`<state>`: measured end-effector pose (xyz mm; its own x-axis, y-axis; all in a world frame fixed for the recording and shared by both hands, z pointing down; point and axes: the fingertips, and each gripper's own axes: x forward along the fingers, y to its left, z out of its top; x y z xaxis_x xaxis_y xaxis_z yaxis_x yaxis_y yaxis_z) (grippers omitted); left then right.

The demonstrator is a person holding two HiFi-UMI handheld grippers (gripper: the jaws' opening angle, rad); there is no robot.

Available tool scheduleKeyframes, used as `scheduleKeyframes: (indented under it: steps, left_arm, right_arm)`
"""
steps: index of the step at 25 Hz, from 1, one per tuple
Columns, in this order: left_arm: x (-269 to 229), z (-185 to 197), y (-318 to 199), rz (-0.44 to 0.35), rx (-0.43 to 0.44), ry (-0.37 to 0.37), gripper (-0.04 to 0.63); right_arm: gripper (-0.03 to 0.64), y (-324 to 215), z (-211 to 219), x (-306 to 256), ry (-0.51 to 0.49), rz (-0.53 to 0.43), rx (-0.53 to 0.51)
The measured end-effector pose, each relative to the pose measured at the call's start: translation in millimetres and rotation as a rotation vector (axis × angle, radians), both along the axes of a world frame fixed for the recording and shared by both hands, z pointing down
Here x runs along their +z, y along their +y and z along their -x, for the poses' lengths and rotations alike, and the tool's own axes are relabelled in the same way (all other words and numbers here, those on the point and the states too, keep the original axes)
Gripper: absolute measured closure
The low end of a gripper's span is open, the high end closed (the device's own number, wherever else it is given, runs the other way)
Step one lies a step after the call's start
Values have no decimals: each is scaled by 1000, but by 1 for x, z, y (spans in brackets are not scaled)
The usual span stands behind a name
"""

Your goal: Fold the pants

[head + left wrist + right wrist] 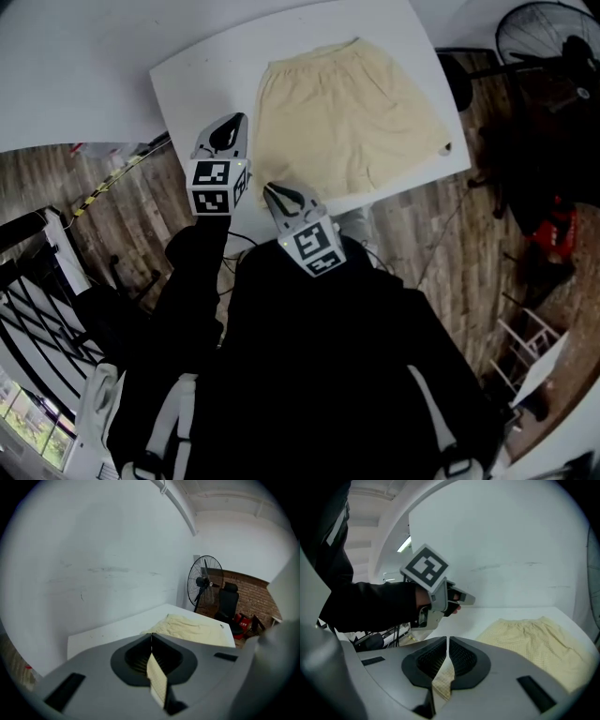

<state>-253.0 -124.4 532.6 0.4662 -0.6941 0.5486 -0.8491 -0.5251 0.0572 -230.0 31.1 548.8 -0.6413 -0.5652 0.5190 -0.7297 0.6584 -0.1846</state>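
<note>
Pale yellow shorts (347, 112) lie spread flat on the white table (211, 80), waistband at the far side and leg hems toward me. My left gripper (231, 127) hovers over bare table just left of the shorts, its jaws shut on nothing. The right gripper (274, 192) is by the table's near edge, at the shorts' near left corner, jaws also closed and empty. The left gripper view shows its shut jaws (151, 641) with the shorts (192, 627) ahead to the right. In the right gripper view the jaws (447, 644) meet; the shorts (534, 639) lie ahead right, the left gripper (464, 597) ahead left.
A white wall runs behind the table. A standing fan (544, 33) and a dark chair (229, 597) are on the wooden floor (441, 244) to the right, with a red object (553, 230) further out. A black rack (37, 281) is at my left.
</note>
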Motion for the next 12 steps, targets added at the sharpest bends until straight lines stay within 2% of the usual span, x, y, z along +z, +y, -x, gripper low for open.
scheduleKeyframes:
  steps: [6,8,12]
  left_arm:
    - [37,-9,-22,93,6,6,589]
    - [54,-12,-27,131,17,-8,584]
    - [88,-17,-35,206,41,-39,563]
  right_arm:
    - [602,12,13,25,46,56,-65]
    - [545,22,19,40,74,98,-106]
    - [522,40,25,65,130,171,-164]
